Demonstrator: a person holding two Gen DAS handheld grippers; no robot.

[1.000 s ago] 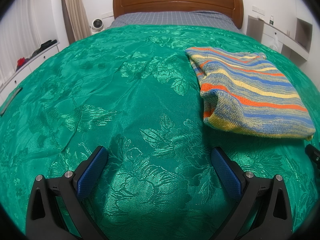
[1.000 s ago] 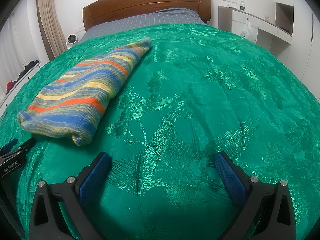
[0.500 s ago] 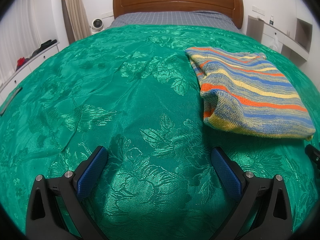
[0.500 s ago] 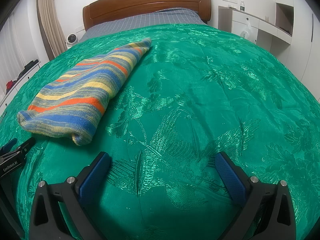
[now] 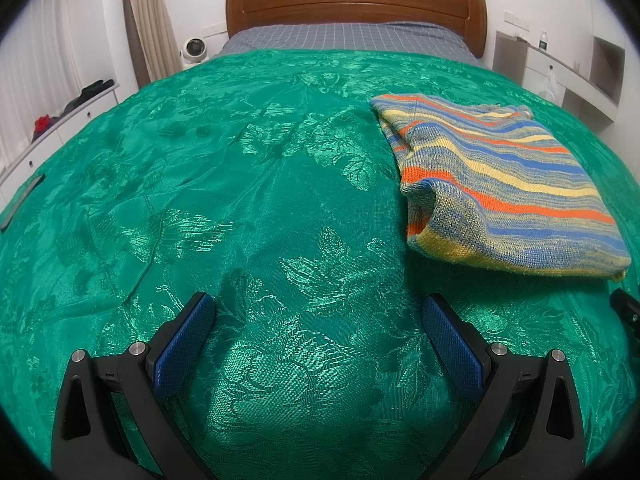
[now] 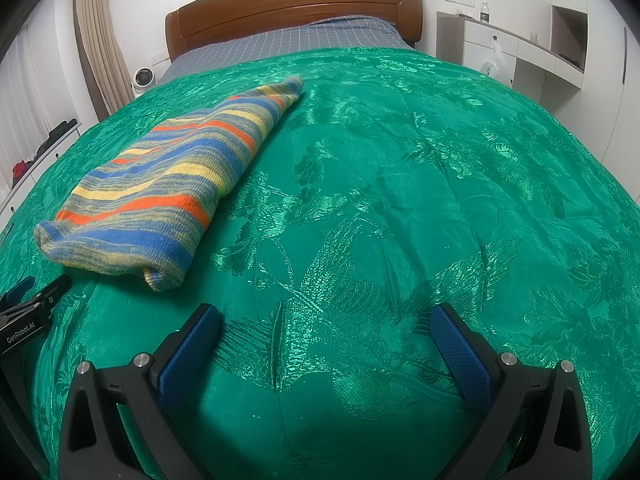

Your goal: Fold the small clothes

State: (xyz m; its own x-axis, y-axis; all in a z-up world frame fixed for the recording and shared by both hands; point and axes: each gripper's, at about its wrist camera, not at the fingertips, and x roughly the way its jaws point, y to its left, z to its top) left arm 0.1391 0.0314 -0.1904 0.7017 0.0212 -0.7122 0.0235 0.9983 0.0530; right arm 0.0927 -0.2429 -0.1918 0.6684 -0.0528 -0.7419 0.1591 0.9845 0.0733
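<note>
A folded striped knit garment (image 5: 496,184), in blue, yellow and orange, lies on the green bedspread (image 5: 248,208). In the left wrist view it is ahead and to the right; in the right wrist view the garment (image 6: 176,188) is ahead and to the left. My left gripper (image 5: 318,320) is open and empty, low over the bedspread, apart from the garment. My right gripper (image 6: 326,330) is open and empty too, to the right of the garment. The left gripper's tip (image 6: 36,300) shows at the right wrist view's left edge.
A wooden headboard (image 5: 356,4) and grey checked sheet (image 5: 344,38) lie at the far end. A small white fan (image 5: 194,50) stands left of the bed. White cabinets (image 6: 520,52) stand on the right, a low white unit (image 5: 60,120) on the left.
</note>
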